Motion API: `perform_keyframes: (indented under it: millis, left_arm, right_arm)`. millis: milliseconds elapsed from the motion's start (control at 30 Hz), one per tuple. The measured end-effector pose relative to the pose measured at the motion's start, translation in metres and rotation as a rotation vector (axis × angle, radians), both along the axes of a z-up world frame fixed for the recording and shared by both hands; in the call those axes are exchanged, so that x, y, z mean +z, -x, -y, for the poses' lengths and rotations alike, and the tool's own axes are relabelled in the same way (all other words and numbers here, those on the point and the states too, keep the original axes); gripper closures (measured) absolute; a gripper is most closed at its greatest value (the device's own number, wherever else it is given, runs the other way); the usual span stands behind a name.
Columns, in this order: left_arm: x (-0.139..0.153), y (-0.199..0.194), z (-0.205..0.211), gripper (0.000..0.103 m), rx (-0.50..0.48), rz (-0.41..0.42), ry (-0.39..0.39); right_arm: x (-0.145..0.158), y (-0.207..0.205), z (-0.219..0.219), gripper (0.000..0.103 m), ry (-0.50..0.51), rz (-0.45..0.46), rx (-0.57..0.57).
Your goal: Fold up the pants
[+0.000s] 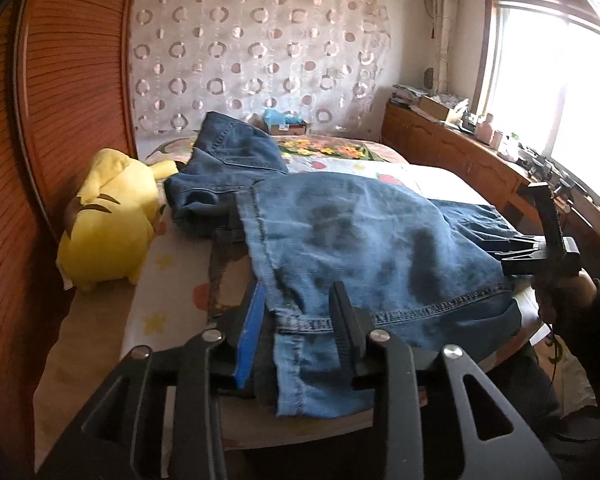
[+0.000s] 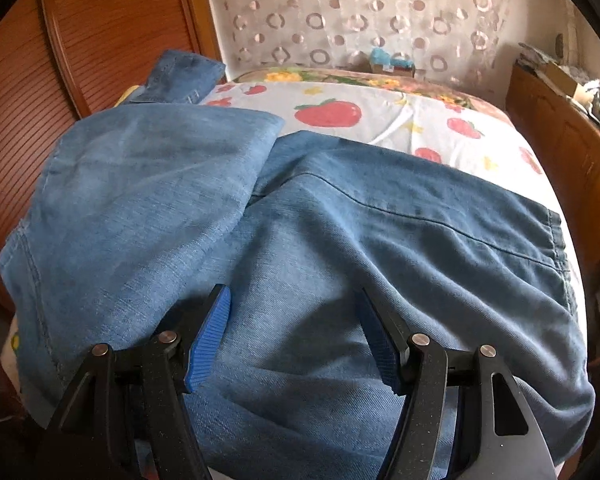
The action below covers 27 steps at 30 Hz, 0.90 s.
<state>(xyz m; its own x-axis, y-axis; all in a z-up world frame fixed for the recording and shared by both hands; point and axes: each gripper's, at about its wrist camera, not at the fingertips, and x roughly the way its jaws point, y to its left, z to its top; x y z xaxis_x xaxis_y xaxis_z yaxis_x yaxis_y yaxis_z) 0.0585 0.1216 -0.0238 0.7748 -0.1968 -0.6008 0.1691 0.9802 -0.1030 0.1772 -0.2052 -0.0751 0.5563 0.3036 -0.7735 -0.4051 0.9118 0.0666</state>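
The faded blue denim pants (image 2: 340,240) lie across the strawberry-print bed (image 2: 380,92), long axis left to right, one leg folded back over the rest, the left gripper (image 1: 300,320) clenched on a hem, the right gripper (image 2: 296,332) spread wide above the cloth, waistband hidden.

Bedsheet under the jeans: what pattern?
White bedsheet with red strawberries and small yellow stars; clearest in the right wrist view.

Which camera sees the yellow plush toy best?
The left wrist view. The whole yellow plush lies on the bed beside the jeans. In the right wrist view the jeans cover that side, so the toy cannot be made out.
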Motion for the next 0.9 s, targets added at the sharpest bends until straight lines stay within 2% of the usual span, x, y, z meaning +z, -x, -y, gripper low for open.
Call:
perform_keyframes:
  millis: [167,533,733,900]
  left_arm:
    - [-0.007,-0.014,0.027,0.069,-0.064,-0.022,-0.005]
    - [-0.026,-0.042,0.086,0.069,-0.121,-0.069,-0.007]
    - [-0.036,-0.051,0.105,0.069,-0.133,-0.099,0.006]
    - [-0.054,-0.062,0.117,0.069,-0.129,-0.151,-0.037]
  right_arm:
    - [0.008,0.02,0.008,0.036,-0.017,0.034,-0.021]
    - [0.023,0.062,0.036,0.036,-0.053,0.13,-0.065]
    - [0.024,0.068,0.062,0.036,-0.057,0.129,-0.102]
    - [0.021,0.073,0.083,0.036,-0.07,0.13,-0.141]
